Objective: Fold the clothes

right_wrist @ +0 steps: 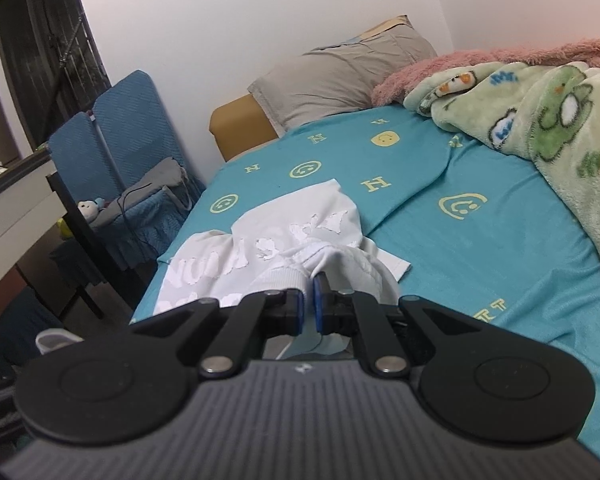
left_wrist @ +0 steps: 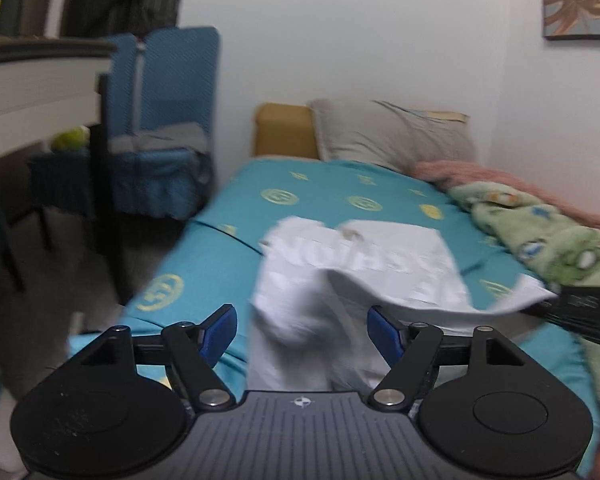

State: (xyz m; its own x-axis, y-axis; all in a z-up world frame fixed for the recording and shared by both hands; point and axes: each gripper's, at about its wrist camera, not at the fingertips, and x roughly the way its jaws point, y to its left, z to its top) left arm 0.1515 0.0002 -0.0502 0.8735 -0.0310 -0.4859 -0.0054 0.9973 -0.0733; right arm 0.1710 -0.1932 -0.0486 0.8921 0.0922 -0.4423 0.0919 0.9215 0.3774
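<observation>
White printed garment (right_wrist: 284, 248) lying crumpled on the teal bedsheet (right_wrist: 480, 248), near the bed's front left edge; the lettering on it is blurred in the left wrist view. The right gripper (right_wrist: 308, 300) has its blue pads (right_wrist: 298, 308) closed on a bunched fold of the garment at its near edge. The left gripper (left_wrist: 302, 332) stands with its jaws apart, a hanging fold of the same garment (left_wrist: 340, 272) between the pads but not pressed by either. Beyond the garment: a grey pillow (right_wrist: 340, 76) at the head of the bed, and a green patterned blanket (right_wrist: 540, 120) over a pink fleece (right_wrist: 460, 64) along the right side. A blue chair (right_wrist: 132, 140) stands left of the bed.
</observation>
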